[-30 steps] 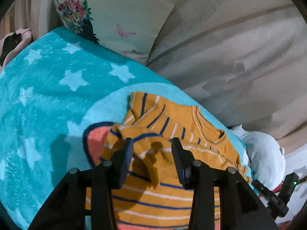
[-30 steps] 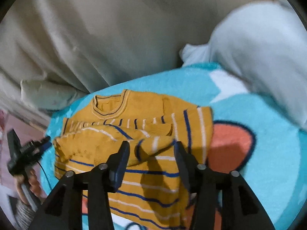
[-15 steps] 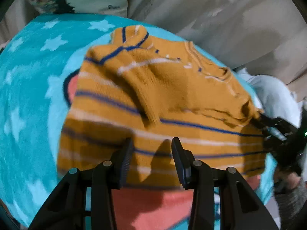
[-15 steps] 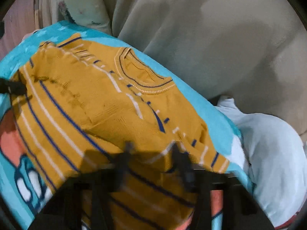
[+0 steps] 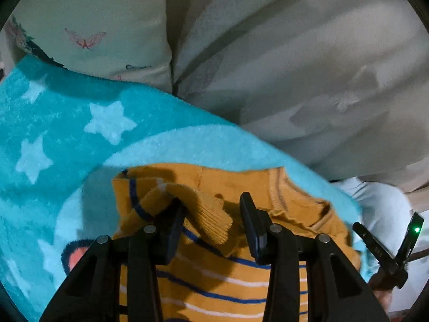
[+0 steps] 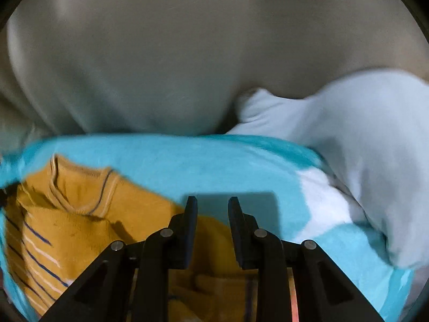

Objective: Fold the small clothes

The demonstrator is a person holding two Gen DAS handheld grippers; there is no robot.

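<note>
Left wrist view: the mustard sweater (image 5: 209, 276) with navy and white stripes lies on the turquoise star blanket (image 5: 67, 139), its ribbed neckline (image 5: 284, 187) toward the far edge and its striped body running under the camera. One sleeve with a ribbed cuff (image 5: 211, 220) is folded across the chest, the cuff end lying loose between the fingers of the left gripper (image 5: 211, 222); those fingers stand apart over the knit with a clear gap and clamp nothing. At the right edge of this view the other tool shows as a black frame with a green light (image 5: 417, 229). In the right wrist view the sweater (image 6: 80, 230) fills the lower left, collar (image 6: 80, 187) nearest the far blanket edge, and mustard knit also passes beneath the tool's frame. The right gripper (image 6: 211, 209) hangs above the boundary of sweater and blanket (image 6: 214, 161), its fingers parted with only blanket seen between the tips, so nothing is pinched. Beyond the blanket a pale beige bedding fabric (image 6: 187, 53) rises in soft folds, a white cloth bundle (image 6: 362, 134) sits at the right, and a cushion printed with a butterfly (image 5: 85, 37) stands at the far left.
</note>
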